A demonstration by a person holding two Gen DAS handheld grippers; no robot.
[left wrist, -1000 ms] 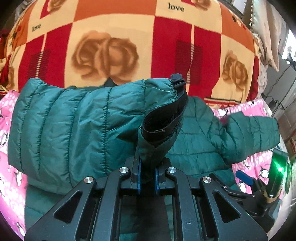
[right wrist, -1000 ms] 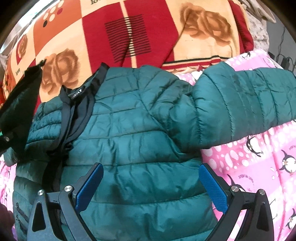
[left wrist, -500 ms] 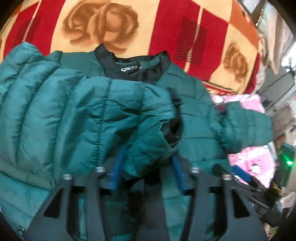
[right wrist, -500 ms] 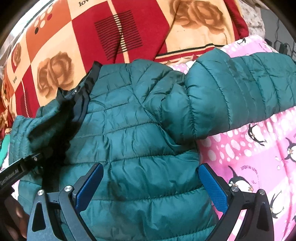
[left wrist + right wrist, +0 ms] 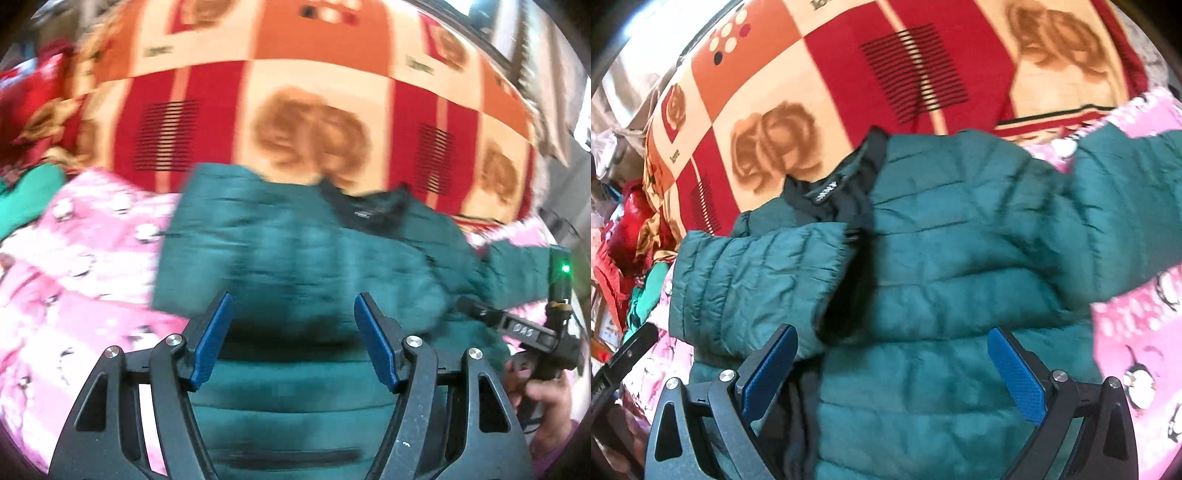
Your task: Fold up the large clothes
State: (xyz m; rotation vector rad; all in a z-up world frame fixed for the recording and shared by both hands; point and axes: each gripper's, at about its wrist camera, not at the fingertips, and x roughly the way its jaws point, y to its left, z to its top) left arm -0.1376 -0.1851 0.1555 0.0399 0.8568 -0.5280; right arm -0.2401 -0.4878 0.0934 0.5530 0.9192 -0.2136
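A dark green quilted puffer jacket lies front-up on the bed, black collar at the far side. Its left sleeve lies folded across the chest, cuff near the zip. Its right sleeve stretches out to the right over the pink sheet. My left gripper is open and empty above the jacket, in a blurred view. My right gripper is open and empty over the jacket's lower body. It also shows in the left wrist view, held by a hand.
A pink penguin-print sheet lies under the jacket. A red, orange and cream rose-pattern blanket covers the far side. Red and green cloth is piled at the left edge.
My left gripper opened and let go of the left sleeve cuff, which now lies across the chest. It then pulled back. The right gripper stayed open.
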